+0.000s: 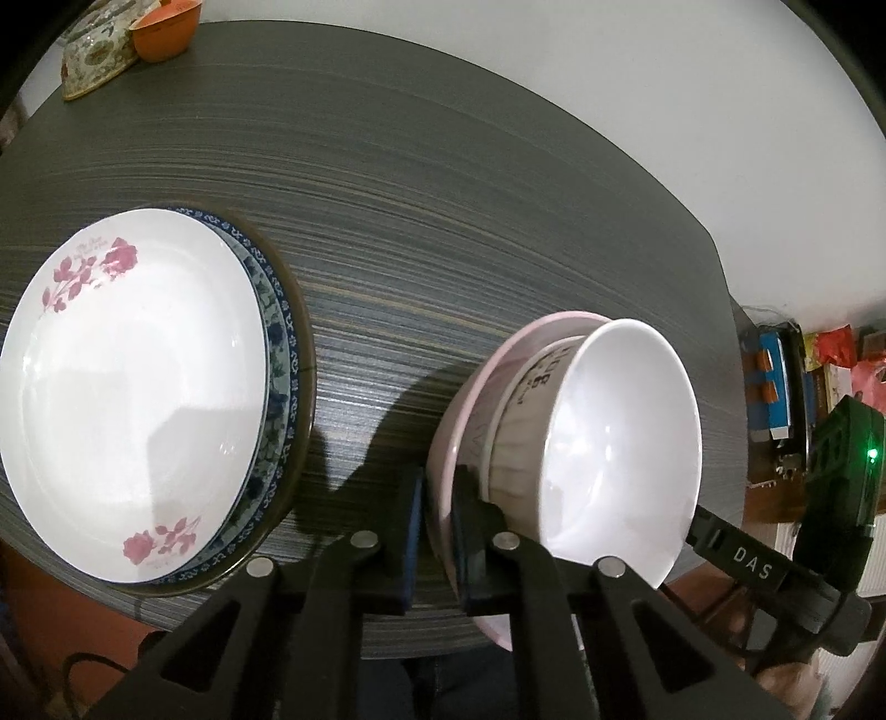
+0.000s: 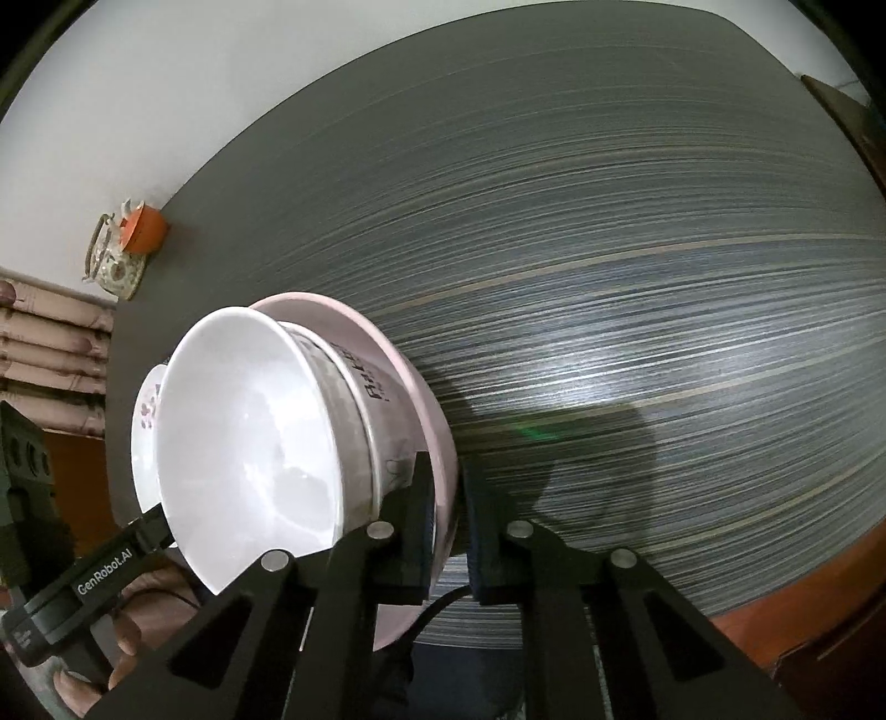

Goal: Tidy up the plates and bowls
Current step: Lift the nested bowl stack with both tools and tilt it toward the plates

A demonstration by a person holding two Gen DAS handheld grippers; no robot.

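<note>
**Pink bowl pinched from both sides, stacks nearly sorted**

Pink and glossy, the widest bowl [image 1: 443,471] sits at the bottom of a nest of three: a lettered bowl [image 1: 520,410] inside it and a plain white bowl [image 1: 620,437] on top. I take the pink bowl as my landmark. My left claw [image 1: 437,515] is clenched on its near rim, one pad outside and one inside the wall. My right claw [image 2: 448,531] grips the opposite rim the same way, so I am holding the nest between both hands. It looks tilted in each wrist view, though the fisheye may exaggerate that, and I cannot tell whether its base touches the counter [image 1: 443,221].

Well to the left of the pink bowl lies the plate stack [image 1: 144,387]: a white plate with red roses on a blue-patterned one, with a darker rim showing underneath. Far beyond, at the counter's back corner, an orange cup [image 1: 163,30] rests against a floral box [image 1: 94,55].

My judgement: the sorting is mostly done, plates in one pile and bowls in another. What seems left is setting this nest down level, perhaps nearer the plates, and letting go.
</note>
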